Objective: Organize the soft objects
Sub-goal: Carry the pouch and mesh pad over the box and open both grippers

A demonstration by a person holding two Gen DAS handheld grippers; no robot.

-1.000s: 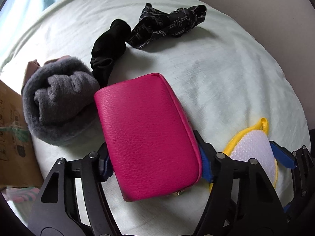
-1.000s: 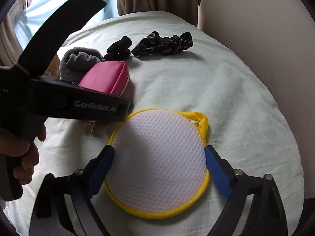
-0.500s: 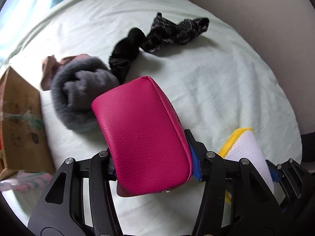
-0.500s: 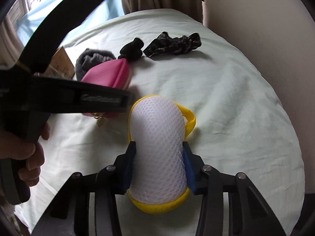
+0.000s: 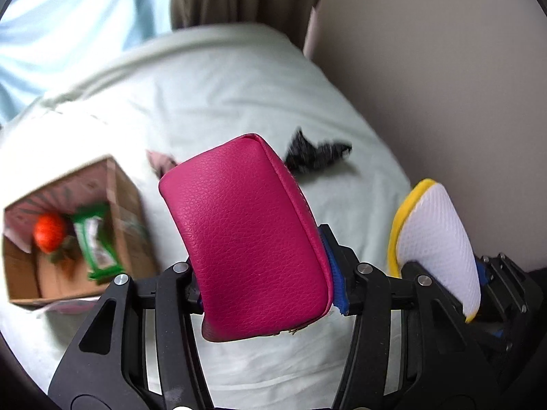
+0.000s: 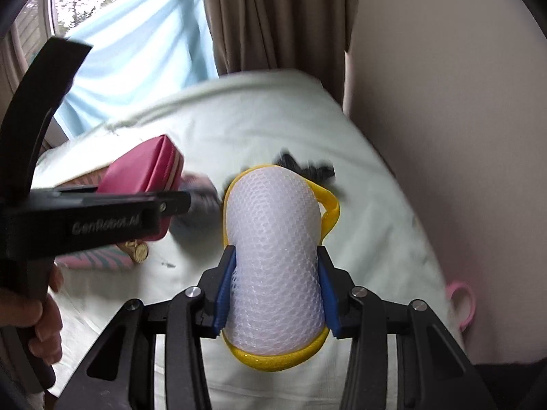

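My left gripper is shut on a magenta leather pouch and holds it above the pale green bed. The pouch also shows in the right wrist view. My right gripper is shut on a white mesh pad with a yellow rim, squeezed into a fold and lifted off the bed. The pad also shows at the right of the left wrist view. A black patterned cloth lies on the bed behind the pouch.
An open cardboard box on the bed at the left holds an orange-red round thing and a green packet. A beige wall runs along the right. Curtains hang behind. A pink ring lies at the bed's right edge.
Both grippers have risen off the bed with their loads. The right gripper closed on the mesh pad and folded it. The box came into the left view; the grey and black socks went out of sight.
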